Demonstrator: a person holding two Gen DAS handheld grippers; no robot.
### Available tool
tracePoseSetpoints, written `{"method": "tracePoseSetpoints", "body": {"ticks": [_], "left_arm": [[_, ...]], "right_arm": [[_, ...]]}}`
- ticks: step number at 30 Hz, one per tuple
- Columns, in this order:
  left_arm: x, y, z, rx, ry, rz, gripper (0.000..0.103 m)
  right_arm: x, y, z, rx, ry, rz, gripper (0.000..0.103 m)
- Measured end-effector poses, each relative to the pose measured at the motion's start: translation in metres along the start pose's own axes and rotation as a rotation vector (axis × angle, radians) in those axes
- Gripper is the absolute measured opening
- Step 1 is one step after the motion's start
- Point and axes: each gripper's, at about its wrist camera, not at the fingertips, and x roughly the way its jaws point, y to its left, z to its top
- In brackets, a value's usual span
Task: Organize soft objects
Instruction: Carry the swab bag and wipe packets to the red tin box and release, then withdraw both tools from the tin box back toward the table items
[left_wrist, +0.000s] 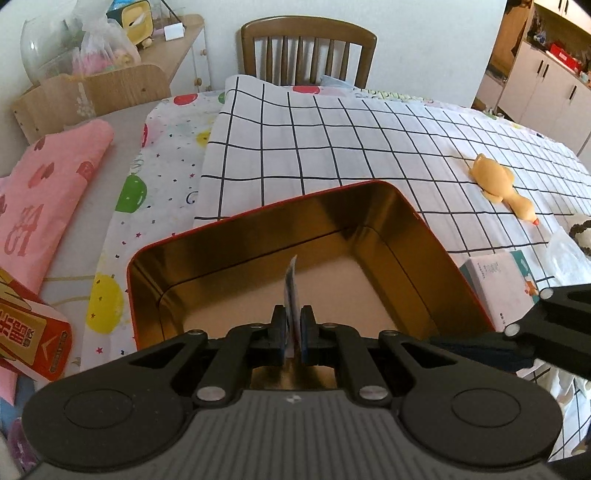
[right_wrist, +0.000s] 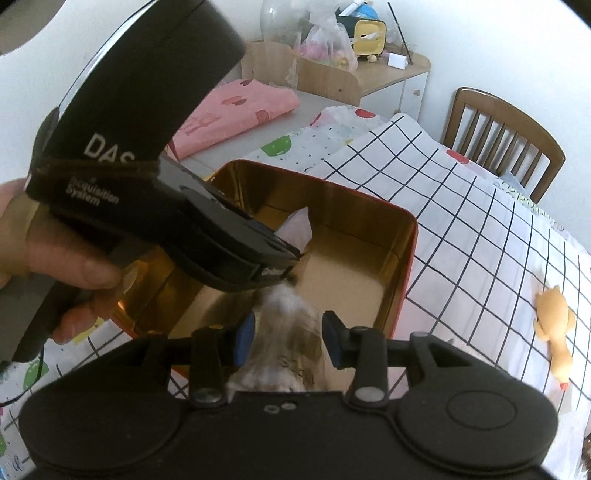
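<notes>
A red tin (left_wrist: 406, 236) with a gold inside stands open on the checked cloth (left_wrist: 332, 140). My left gripper (left_wrist: 293, 325) is shut on the thin white-blue edge of a clear plastic bag (left_wrist: 291, 291), held over the tin. In the right wrist view the left gripper (right_wrist: 291, 258) pinches the bag's top corner (right_wrist: 299, 229) above the tin (right_wrist: 406, 266). A fluffy brown-and-white soft toy in the bag (right_wrist: 288, 332) hangs between the fingers of my right gripper (right_wrist: 288, 338). Its pads stand close beside the bag and do not visibly press on it.
A yellow rubber chicken (left_wrist: 498, 184) lies on the cloth to the right. A folded pink towel (left_wrist: 48, 177) lies at the left, with a red carton (left_wrist: 33, 339) in front of it. A white box (left_wrist: 506, 284) sits right of the tin. A wooden chair (left_wrist: 308, 48) stands behind the table.
</notes>
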Motion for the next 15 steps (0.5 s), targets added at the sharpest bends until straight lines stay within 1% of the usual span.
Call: {"method": "tracePoseSetpoints", "body": {"ticks": [2, 11, 15], "left_arm": [[-0.002, 0.000, 0.000, 0.004, -0.006, 0.002, 0.007], [-0.012, -0.004, 0.000, 0.021, -0.033, 0.016, 0.008], [-0.020, -0.007, -0.001, 0.033, -0.051, 0.032, 0.008]], "right_arm": [[-0.003, -0.003, 0.000, 0.021, -0.012, 0.013, 0.045], [-0.020, -0.011, -0.003, 0.062, -0.044, 0.003, 0.048], [-0.029, -0.013, -0.006, 0.075, -0.060, -0.005, 0.053]]}}
